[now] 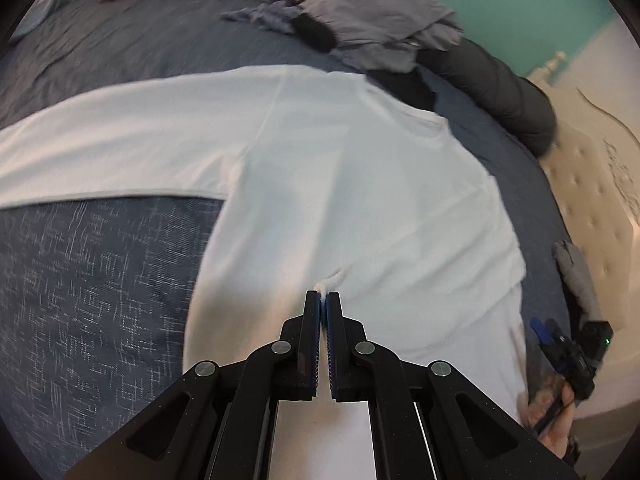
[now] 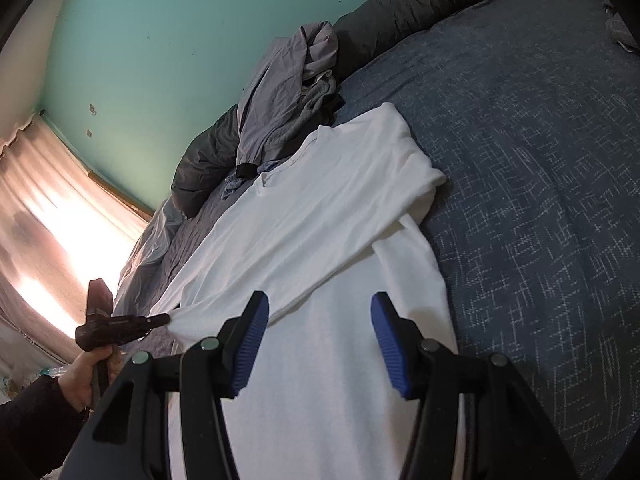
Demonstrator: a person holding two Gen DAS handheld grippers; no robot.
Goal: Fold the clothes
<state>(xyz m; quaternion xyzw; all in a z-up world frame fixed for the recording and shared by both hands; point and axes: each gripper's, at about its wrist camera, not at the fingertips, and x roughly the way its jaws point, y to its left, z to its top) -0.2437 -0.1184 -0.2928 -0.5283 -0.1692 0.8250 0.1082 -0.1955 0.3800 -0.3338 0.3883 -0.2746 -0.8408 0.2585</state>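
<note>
Right wrist view takes in a blue patterned bedspread with a white long-sleeved shirt spread flat across it, one sleeve folded over its body. Beyond its collar lies a heap of grey clothes. Left gripper pinches a small tuft of shirt fabric; right gripper hangs spread above the shirt, holding nothing.

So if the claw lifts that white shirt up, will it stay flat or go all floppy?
Probably floppy: the white shirt already bunches where the left claw pinches it. It looks thin and light, so it should lift easily. Its sleeve lies draped across the body and would likely dangle.
</note>
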